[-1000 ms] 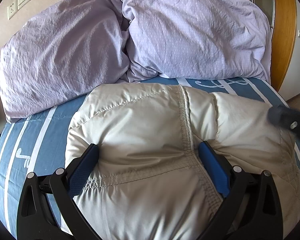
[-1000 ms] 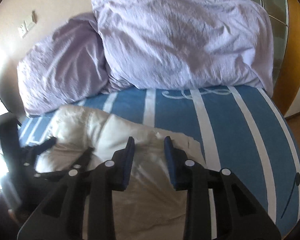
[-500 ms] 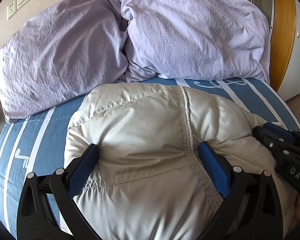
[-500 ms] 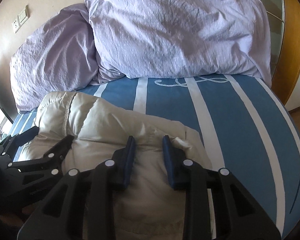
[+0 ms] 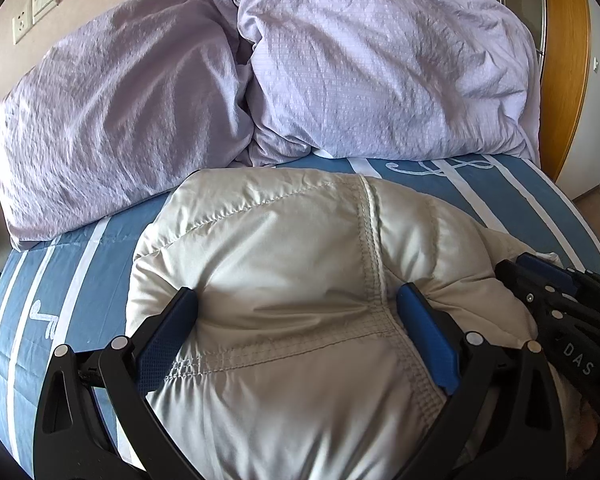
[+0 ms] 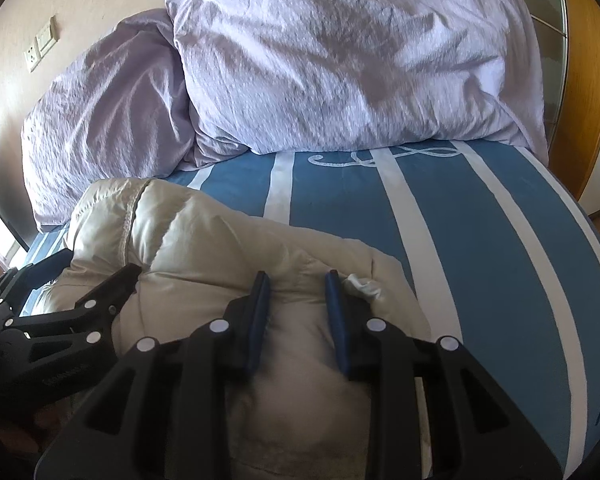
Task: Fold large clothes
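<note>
- L gripper point(image 5: 296, 312): jaws spread wide, pressed into jacket point(image 5: 284, 264) bulging between pads.
- R gripper point(image 6: 296, 292): jaws narrowed, pinching a jacket fold.
- Jacket: bunched on bed point(image 6: 480, 240), pillows point(image 5: 340, 64) ahead.

Jacket point(image 5: 284, 280) on bed point(image 6: 480, 240), pillows point(image 5: 372, 64) behind.
</note>
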`<state>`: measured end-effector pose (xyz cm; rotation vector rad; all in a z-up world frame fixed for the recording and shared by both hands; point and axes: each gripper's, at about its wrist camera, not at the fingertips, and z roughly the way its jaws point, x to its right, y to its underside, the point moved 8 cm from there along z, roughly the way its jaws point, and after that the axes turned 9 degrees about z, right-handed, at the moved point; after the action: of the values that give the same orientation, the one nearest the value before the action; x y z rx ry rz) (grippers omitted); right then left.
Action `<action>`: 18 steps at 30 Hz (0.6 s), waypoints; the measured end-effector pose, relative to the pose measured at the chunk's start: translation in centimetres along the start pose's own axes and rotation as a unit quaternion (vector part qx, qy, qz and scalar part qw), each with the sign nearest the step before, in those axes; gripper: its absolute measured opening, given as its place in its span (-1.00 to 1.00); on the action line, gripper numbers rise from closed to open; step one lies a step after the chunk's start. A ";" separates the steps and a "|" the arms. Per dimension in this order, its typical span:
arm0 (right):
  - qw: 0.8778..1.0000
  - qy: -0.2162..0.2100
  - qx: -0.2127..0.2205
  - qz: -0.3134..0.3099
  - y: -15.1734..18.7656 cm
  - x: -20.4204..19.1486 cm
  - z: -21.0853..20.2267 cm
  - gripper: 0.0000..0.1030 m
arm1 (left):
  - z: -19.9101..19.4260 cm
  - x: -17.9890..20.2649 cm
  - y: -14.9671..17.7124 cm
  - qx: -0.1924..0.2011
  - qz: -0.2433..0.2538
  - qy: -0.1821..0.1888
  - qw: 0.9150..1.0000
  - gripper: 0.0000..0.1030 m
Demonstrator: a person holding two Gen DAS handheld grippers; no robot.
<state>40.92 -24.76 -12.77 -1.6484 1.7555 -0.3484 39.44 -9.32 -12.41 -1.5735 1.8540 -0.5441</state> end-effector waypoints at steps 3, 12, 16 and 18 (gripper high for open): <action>1.000 -0.001 0.004 0.001 0.1 0.0 0.1 -0.44 | 0.0 0.0 0.0 0.002 0.001 0.000 1.000 0.94; 1.000 -0.002 0.016 0.003 0.3 0.2 0.2 -0.44 | 0.0 0.1 0.0 0.009 0.002 -0.002 1.000 0.94; 1.000 -0.002 0.016 0.001 0.3 0.3 0.2 -0.44 | 0.0 0.1 -0.1 0.009 0.002 -0.002 1.000 0.94; 1.000 -0.003 0.016 0.002 0.4 0.3 0.2 -0.44 | 0.0 0.1 -0.1 0.009 0.002 -0.003 1.000 0.94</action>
<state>40.82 -24.93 -13.26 -1.6215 1.7395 -0.3672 39.47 -9.46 -12.35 -1.5569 1.8432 -0.5521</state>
